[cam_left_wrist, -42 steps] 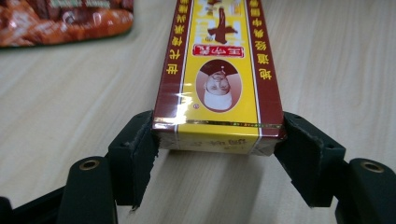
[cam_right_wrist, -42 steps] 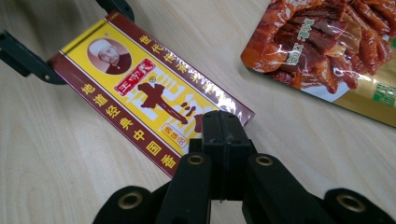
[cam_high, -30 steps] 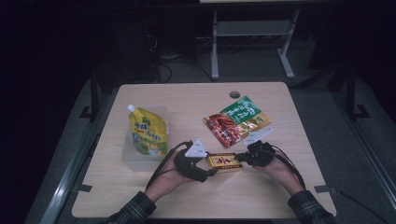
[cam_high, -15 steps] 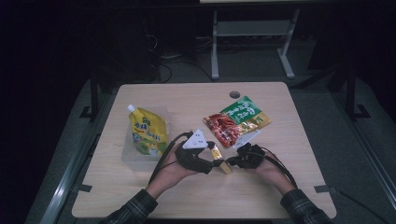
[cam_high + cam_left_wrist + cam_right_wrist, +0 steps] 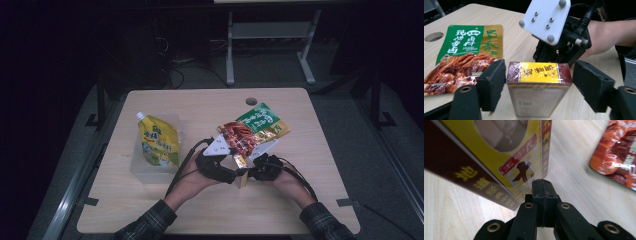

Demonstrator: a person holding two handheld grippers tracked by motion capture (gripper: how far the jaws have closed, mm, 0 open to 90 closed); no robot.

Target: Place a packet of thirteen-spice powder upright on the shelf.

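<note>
A: What sits farthest left?

B: A yellow spouted pouch [image 5: 158,142] lies in a clear tray [image 5: 136,167] on the counter [image 5: 310,120], well apart from both pairs of jaws.

A: And the left gripper [image 5: 541,82]?

B: Its jaws stand spread and have just been opening. A small brown and yellow box [image 5: 538,87] stands upright between them; the left pad is just beside its edge, the right pad clearly apart from it.

A: What lies past those jaws?

B: A green and red snack packet [image 5: 466,57] lies flat on the counter, beyond them to the left.

A: And the right gripper [image 5: 541,192]?

B: Its jaws are pressed together with nothing between them, their tips just beside the box's lower corner.
</note>
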